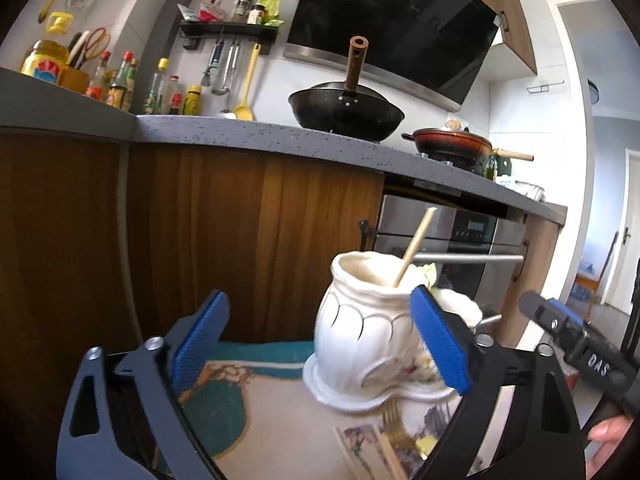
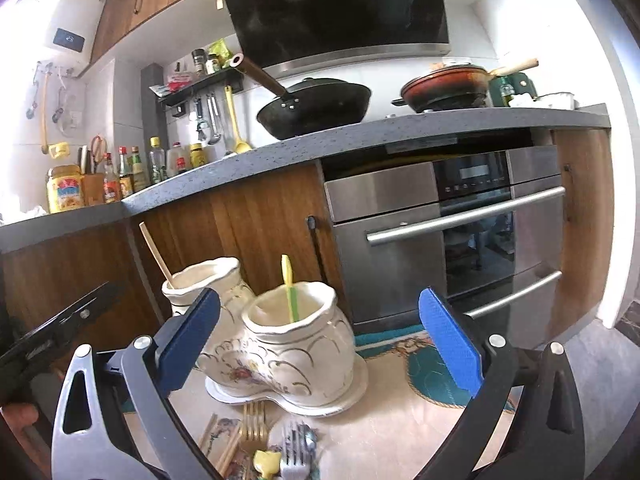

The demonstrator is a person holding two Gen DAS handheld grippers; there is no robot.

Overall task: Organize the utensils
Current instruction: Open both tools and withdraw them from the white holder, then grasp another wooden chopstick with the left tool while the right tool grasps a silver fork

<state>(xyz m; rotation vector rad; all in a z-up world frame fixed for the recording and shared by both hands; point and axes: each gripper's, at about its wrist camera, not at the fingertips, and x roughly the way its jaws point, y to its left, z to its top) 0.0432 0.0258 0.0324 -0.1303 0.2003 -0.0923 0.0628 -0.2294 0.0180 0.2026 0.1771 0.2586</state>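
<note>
Both your left gripper [image 1: 320,340] and right gripper [image 2: 320,344] gape empty before the two-pot ceramic holder [image 2: 296,344], loose forks [image 2: 294,452] lying nearest; reaching down carelessly could topple the holder.

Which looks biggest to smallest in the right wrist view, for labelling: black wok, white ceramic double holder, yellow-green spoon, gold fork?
1. White ceramic double holder, though nearest the camera
2. Black wok
3. Yellow-green spoon and gold fork: too alike
</note>
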